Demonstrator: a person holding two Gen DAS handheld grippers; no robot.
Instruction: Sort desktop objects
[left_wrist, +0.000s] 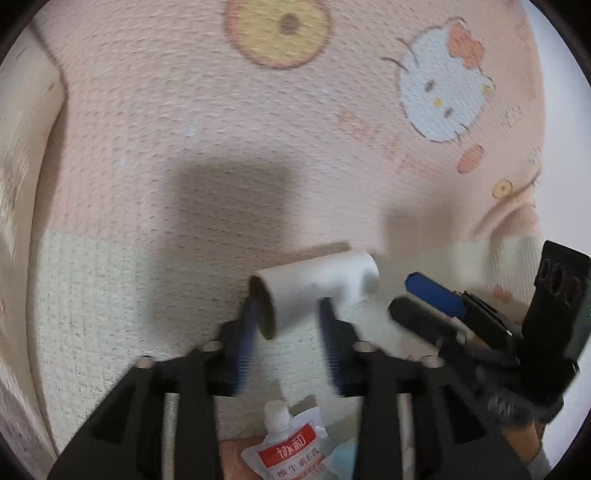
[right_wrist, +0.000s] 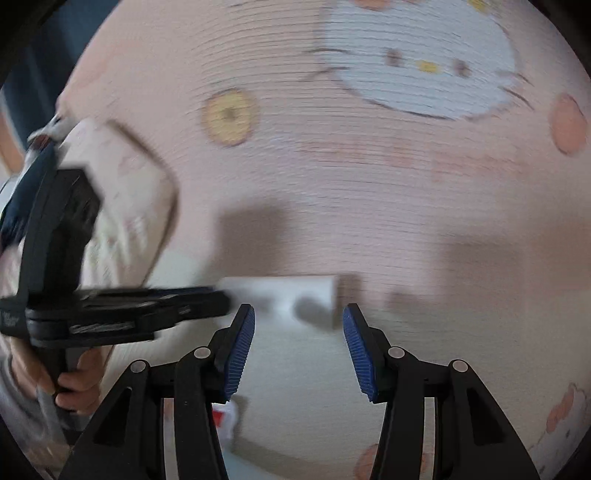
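A short white paper roll lies on its side on the cream patch of a pink cartoon mat. In the left wrist view my left gripper straddles the roll's open left end. Its blue pads stand apart and the picture is blurred, with no squeeze on the roll showing. My right gripper is open and empty, its tips just short of the roll. Each gripper shows in the other's view: the right one at the right, the left one coming in from the left.
A white squeeze pouch with a red label lies under the left gripper, near the mat's front edge. A pale wooden tabletop borders the mat on the left. A person's hand holds the left gripper's handle.
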